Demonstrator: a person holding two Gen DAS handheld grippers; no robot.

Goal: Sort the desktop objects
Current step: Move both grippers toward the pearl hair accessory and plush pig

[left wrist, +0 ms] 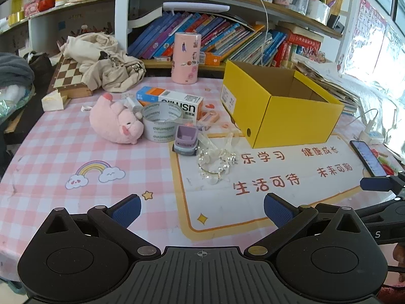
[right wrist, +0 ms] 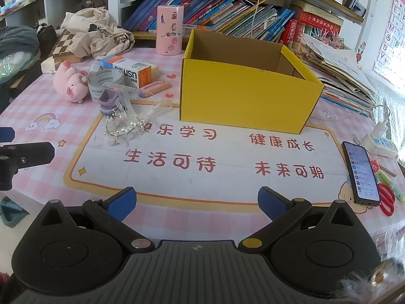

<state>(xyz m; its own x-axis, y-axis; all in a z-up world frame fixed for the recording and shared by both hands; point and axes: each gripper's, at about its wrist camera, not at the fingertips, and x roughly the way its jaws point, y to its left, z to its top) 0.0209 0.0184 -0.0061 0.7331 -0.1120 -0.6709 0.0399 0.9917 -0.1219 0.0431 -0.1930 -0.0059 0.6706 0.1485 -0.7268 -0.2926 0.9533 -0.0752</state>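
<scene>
Both tongs, left (left wrist: 202, 211) and right (right wrist: 197, 202), hover agape above desk (right wrist: 227, 177).

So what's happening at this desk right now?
Nothing is being handled yet. Both tools, left and right, hover open and empty over the desk mat. The yellow box looks empty as far as it can be seen. The plush pig, tape roll, toy truck and pearl headband lie to its left.

A phone (right wrist: 360, 173) lies beside red scissors (right wrist: 387, 198); books (right wrist: 215, 7) fill the shelf.
</scene>
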